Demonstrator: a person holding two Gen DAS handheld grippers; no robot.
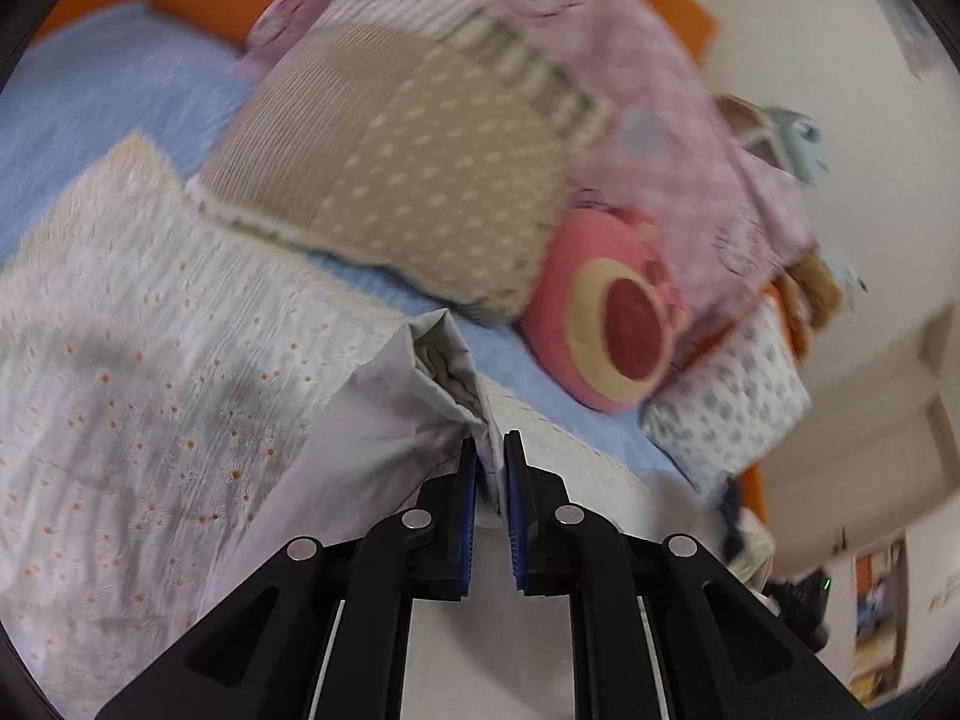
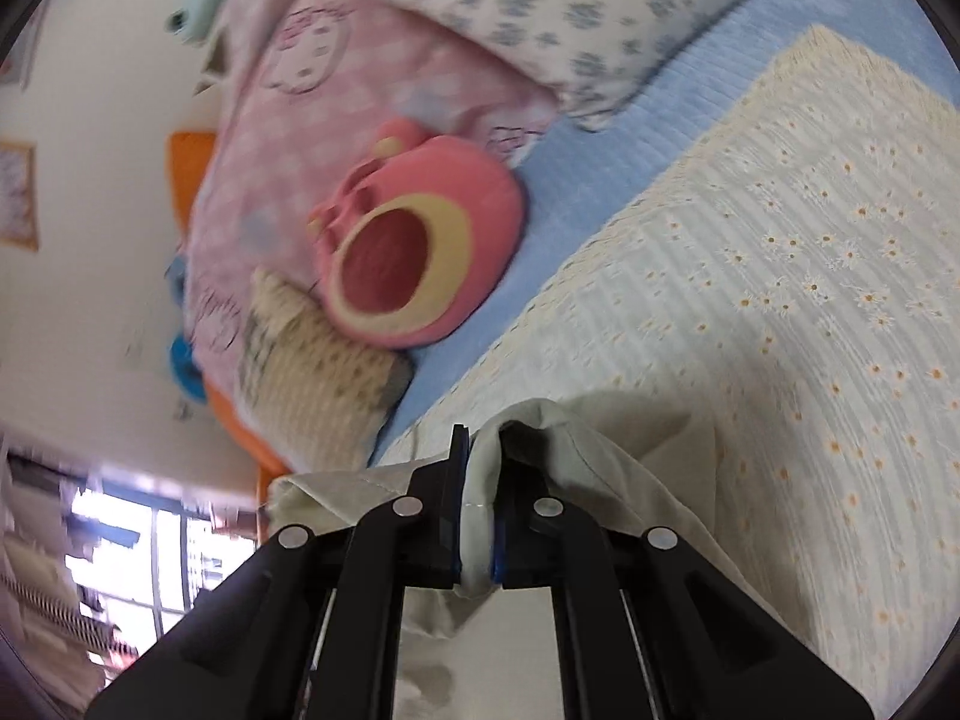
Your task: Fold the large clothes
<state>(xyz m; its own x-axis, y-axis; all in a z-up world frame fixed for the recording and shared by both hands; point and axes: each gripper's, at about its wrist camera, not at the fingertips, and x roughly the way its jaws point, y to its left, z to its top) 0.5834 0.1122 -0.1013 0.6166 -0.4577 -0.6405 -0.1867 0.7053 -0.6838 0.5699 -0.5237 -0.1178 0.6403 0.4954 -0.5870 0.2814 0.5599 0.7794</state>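
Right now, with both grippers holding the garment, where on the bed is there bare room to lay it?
The daisy-print blanket is the open patch, bordered by a blue sheet strip. Beyond the strip it is crowded: pink plush, tan pillow, floral pillow.

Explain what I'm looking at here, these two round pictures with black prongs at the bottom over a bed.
Those prongs are two-finger grippers, one held in each of a person's hands, each carrying a wide-angle camera looking along its fingers. One picture comes from the left gripper, the other from the right gripper. Both are clamped on bunched pale cloth, likely the garment to be folded. Below lies a daisy-print blanket on a blue sheet, with a pink plush toy and a tan pillow near the pink quilt.
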